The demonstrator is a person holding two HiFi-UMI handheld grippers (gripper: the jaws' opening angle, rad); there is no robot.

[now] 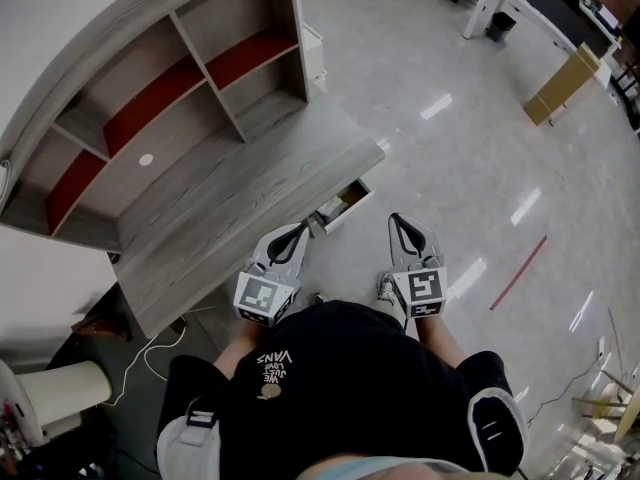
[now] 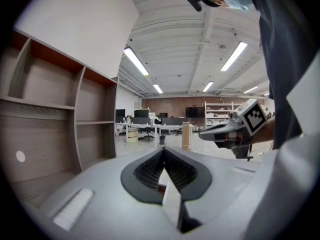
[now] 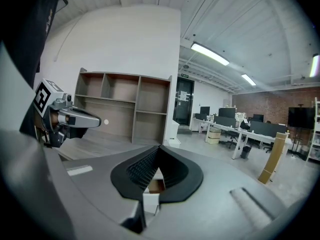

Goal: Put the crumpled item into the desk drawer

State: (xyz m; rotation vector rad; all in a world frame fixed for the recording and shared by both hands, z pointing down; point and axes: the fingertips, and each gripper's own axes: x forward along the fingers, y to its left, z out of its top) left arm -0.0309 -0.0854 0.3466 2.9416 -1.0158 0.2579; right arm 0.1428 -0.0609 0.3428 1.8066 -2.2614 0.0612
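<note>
A grey wooden desk [image 1: 250, 203] carries a shelf unit [image 1: 170, 98] with red back panels. At its right end a white desk drawer [image 1: 343, 206] stands partly pulled out, brown inside. I can make out no crumpled item in any view. My left gripper [image 1: 303, 230] hovers just beside the drawer's front, jaws shut and empty [image 2: 162, 152]. My right gripper [image 1: 396, 218] hangs over the floor to the right of the drawer, also shut with nothing held [image 3: 159, 149]. Each gripper view shows the other gripper alongside, the right one [image 2: 235, 131] and the left one [image 3: 70, 116].
The person stands at the desk's front right corner, feet on a glossy grey floor. A cable [image 1: 150, 353] runs on the floor under the desk. A red tape line [image 1: 520, 271] lies to the right. Further off stand a cardboard piece [image 1: 562, 83] and white tables [image 1: 500, 3].
</note>
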